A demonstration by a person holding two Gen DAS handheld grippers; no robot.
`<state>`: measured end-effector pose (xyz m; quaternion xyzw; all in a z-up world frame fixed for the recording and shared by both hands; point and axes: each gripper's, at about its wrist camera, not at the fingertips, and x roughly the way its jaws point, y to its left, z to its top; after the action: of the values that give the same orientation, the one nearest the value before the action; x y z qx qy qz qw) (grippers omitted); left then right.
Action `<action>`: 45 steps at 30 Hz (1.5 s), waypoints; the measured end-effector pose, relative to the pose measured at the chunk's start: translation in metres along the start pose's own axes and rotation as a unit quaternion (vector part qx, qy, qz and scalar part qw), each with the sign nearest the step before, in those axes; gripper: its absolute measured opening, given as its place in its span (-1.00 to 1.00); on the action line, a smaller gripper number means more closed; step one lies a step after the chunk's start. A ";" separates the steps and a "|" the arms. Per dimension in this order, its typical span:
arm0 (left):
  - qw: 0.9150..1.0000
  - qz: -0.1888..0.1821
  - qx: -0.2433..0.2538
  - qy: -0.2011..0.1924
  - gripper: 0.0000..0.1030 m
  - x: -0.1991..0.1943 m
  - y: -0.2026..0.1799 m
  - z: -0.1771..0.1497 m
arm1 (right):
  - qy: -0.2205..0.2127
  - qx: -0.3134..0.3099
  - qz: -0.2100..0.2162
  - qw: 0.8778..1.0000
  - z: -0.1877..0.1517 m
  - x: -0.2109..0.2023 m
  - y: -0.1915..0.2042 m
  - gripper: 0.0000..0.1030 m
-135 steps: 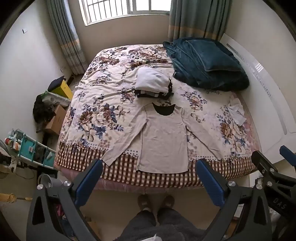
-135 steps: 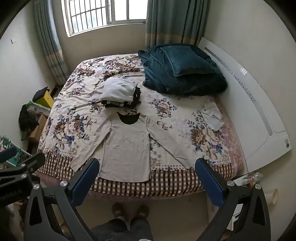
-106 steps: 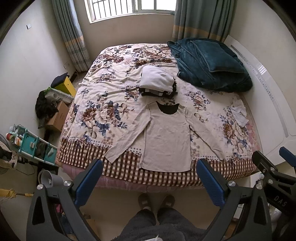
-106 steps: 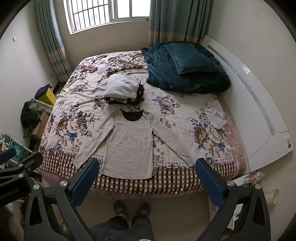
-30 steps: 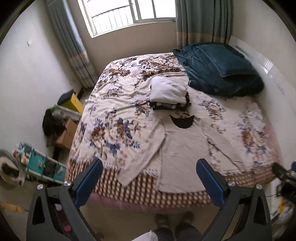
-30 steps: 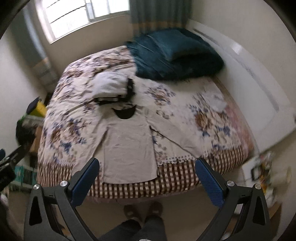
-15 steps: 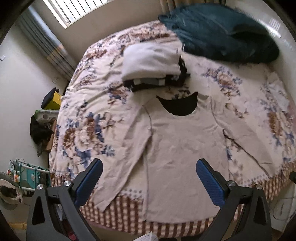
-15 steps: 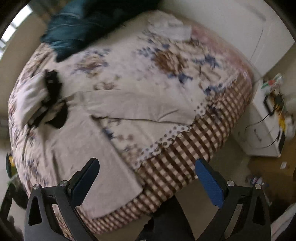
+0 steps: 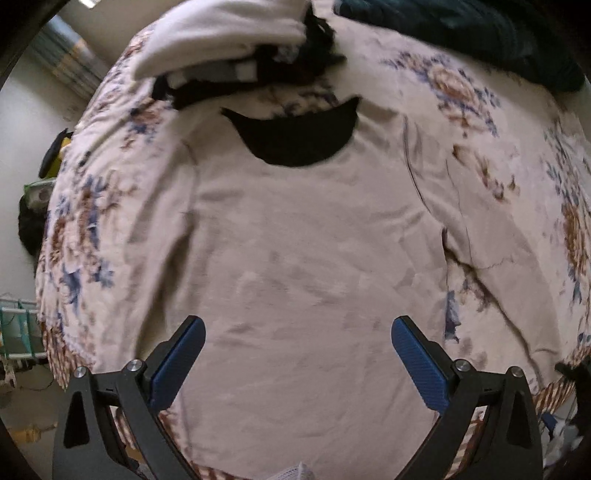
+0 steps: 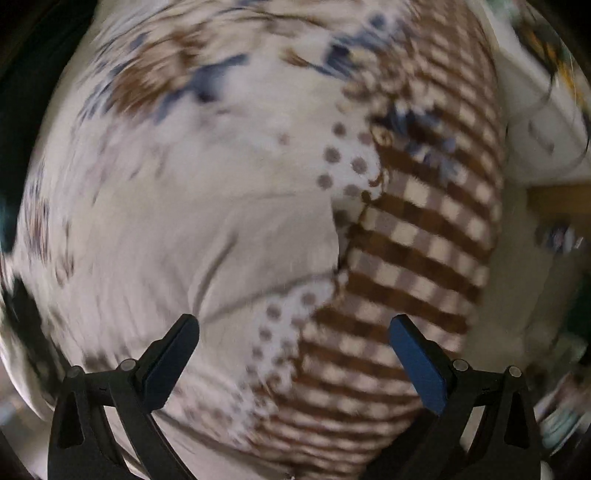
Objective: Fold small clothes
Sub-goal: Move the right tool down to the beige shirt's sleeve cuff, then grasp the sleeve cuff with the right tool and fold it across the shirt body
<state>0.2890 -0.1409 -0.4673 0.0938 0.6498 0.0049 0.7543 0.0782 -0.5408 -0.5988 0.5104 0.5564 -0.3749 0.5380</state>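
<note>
Beige long-sleeved shirt (image 9: 306, 258) flat on floral bedspread (image 9: 480, 96), left tool (image 9: 297, 354) and right tool (image 10: 293, 350) both wide apart, empty.

We are in a home bedroom: a bed (image 9: 480, 122) under a flowered sheet, a stack of clothes (image 9: 229, 48) and a dark blanket (image 9: 480, 33) at its far end.

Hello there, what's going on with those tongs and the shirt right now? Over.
Left tongs open over beige shirt. Right tongs open above its sleeve end, view blurred. Shirt flat, unfolded. Folded pile just beyond collar.
</note>
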 end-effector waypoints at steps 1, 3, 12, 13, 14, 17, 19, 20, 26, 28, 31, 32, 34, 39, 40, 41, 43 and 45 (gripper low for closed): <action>1.000 -0.001 0.005 0.002 1.00 0.005 -0.004 0.001 | 0.005 0.024 0.016 1.000 0.004 0.009 -0.006 1.00; 1.000 -0.001 0.017 0.008 1.00 0.014 -0.011 0.001 | 0.003 0.064 0.037 0.997 0.007 0.023 -0.017 1.00; 0.999 -0.018 0.026 0.011 1.00 0.029 -0.021 0.013 | -0.013 0.220 0.131 0.967 -0.012 0.058 -0.065 0.86; 0.999 -0.019 0.026 0.011 1.00 0.030 -0.022 0.015 | -0.025 0.227 0.136 0.964 -0.012 0.057 -0.066 0.77; 0.999 -0.017 0.028 0.013 1.00 0.032 -0.024 0.015 | -0.039 0.234 0.138 0.961 -0.011 0.057 -0.067 0.65; 0.999 -0.017 0.032 0.013 1.00 0.034 -0.026 0.018 | -0.071 0.256 0.138 0.954 -0.005 0.058 -0.067 0.36; 0.999 -0.018 0.034 0.011 1.00 0.035 -0.026 0.021 | -0.085 0.260 0.131 0.953 0.001 0.057 -0.059 0.08; 0.999 -0.019 0.034 0.008 1.00 0.034 -0.025 0.022 | -0.092 0.254 0.122 0.955 0.004 0.053 -0.052 -0.21; 0.999 -0.020 0.025 -0.002 1.00 0.033 -0.010 0.029 | -0.157 0.164 0.083 0.970 0.015 0.009 0.000 -0.81; 1.000 -0.016 0.018 -0.004 1.00 0.035 0.001 0.030 | -0.184 0.107 0.073 0.974 0.015 -0.012 0.028 -0.82; 1.000 -0.006 0.001 -0.007 1.00 0.039 0.022 0.032 | -0.211 0.011 0.074 0.975 0.002 -0.042 0.078 -0.82; 1.000 -0.003 -0.005 -0.009 1.00 0.041 0.030 0.032 | -0.215 -0.021 0.078 0.973 -0.003 -0.050 0.096 -0.83; 1.000 0.008 -0.020 -0.014 1.00 0.045 0.050 0.033 | -0.218 -0.098 0.088 0.967 -0.021 -0.066 0.143 -0.83; 0.996 0.041 -0.076 -0.019 1.00 0.059 0.124 0.038 | -0.193 -0.278 0.127 0.932 -0.108 -0.075 0.261 -0.83; 0.995 0.045 -0.087 -0.020 1.00 0.060 0.136 0.038 | -0.178 -0.320 0.137 0.920 -0.137 -0.070 0.292 -0.83; 0.993 0.054 -0.101 -0.021 1.00 0.061 0.155 0.038 | -0.165 -0.346 0.144 0.912 -0.161 -0.065 0.310 -0.83; 0.989 0.070 -0.132 -0.019 1.00 0.066 0.192 0.034 | -0.137 -0.399 0.150 0.894 -0.213 -0.044 0.351 -0.83; 0.983 0.084 -0.162 -0.014 1.00 0.070 0.224 0.026 | -0.109 -0.447 0.147 0.875 -0.272 -0.012 0.393 -0.83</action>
<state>0.3507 0.0844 -0.4990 0.0251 0.6194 0.1720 0.7656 0.3998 -0.2026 -0.4968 0.2474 0.5213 -0.0556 0.8148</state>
